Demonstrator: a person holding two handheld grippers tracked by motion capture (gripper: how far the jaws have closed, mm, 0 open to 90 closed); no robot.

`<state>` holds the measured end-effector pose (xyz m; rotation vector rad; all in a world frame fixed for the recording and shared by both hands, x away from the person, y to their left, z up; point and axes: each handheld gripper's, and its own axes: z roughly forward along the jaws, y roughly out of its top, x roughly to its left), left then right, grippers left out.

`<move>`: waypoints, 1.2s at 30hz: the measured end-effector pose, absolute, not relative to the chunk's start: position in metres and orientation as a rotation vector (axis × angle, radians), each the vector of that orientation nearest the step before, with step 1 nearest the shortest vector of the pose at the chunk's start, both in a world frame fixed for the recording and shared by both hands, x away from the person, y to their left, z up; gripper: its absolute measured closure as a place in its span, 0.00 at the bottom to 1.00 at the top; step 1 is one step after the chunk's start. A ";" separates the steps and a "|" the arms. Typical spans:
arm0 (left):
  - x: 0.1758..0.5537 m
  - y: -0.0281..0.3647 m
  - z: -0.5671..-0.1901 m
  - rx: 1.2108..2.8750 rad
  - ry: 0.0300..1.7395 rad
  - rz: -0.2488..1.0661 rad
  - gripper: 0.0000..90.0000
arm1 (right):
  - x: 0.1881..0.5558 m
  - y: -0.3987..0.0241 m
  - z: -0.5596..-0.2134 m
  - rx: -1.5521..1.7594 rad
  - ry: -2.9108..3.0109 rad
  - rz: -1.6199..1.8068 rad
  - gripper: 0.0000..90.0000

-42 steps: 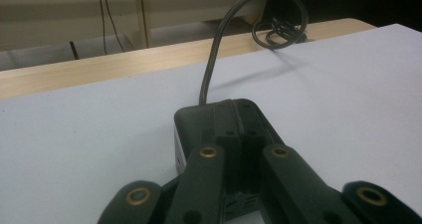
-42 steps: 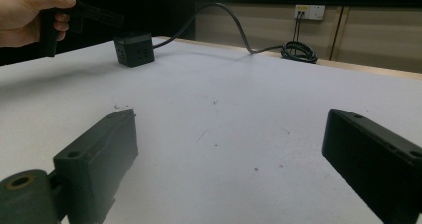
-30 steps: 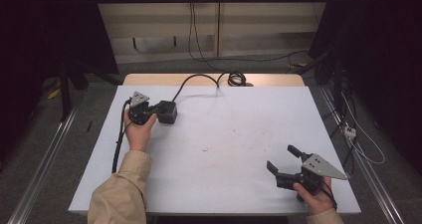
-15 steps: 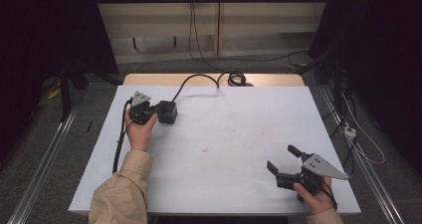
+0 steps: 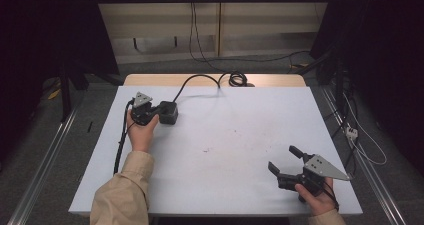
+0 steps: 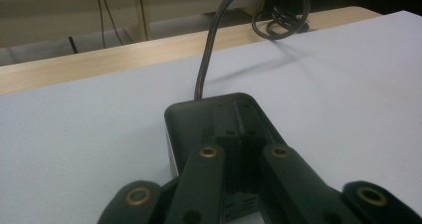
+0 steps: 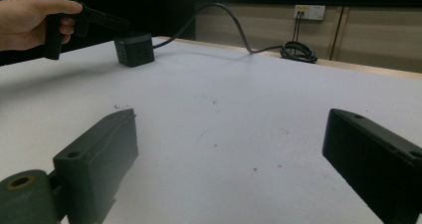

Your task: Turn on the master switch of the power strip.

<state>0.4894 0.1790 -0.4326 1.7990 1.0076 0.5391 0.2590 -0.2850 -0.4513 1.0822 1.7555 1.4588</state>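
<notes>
The left hand-held gripper (image 5: 156,114) sits at ten o'clock on the white tabletop (image 5: 225,150), jaws together over the black power cube (image 5: 168,112). The left gripper view shows the cube's rounded matte top and stiff cord (image 6: 209,50). The right hand-held gripper (image 5: 285,161), at five o'clock, stands wide apart, empty.

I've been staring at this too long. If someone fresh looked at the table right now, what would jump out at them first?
Probably the black socket cube at the table's far left, with its thick cable looping back to a coil at the rear edge. The left gripper sits over the cube's top with its jaws shut together, not around it. Next, the right gripper near the front right corner, jaws wide open over bare white tabletop.
</notes>
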 end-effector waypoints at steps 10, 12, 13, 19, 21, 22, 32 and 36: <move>0.489 0.179 -0.433 1.822 0.995 0.549 1.00 | 0.259 -0.284 -0.451 1.079 1.758 1.461 0.07; 0.489 0.179 -0.433 1.821 0.993 0.552 1.00 | 0.259 -0.284 -0.451 1.079 1.758 1.461 0.07; 0.489 0.179 -0.433 1.822 0.993 0.553 1.00 | 0.259 -0.284 -0.451 1.078 1.758 1.461 0.07; 0.489 0.178 -0.433 1.831 0.997 0.559 1.00 | 0.258 -0.284 -0.451 1.078 1.758 1.460 0.07; 0.489 0.178 -0.433 1.833 0.994 0.562 1.00 | 0.258 -0.284 -0.451 1.078 1.758 1.461 0.07; 0.489 0.178 -0.433 1.834 0.994 0.561 1.00 | 0.258 -0.284 -0.451 1.078 1.759 1.462 0.07; 0.490 0.179 -0.434 1.834 1.003 0.549 1.00 | 0.258 -0.284 -0.451 1.078 1.759 1.462 0.07; 0.490 0.178 -0.433 1.836 1.013 0.546 1.00 | 0.258 -0.283 -0.451 1.078 1.760 1.463 0.07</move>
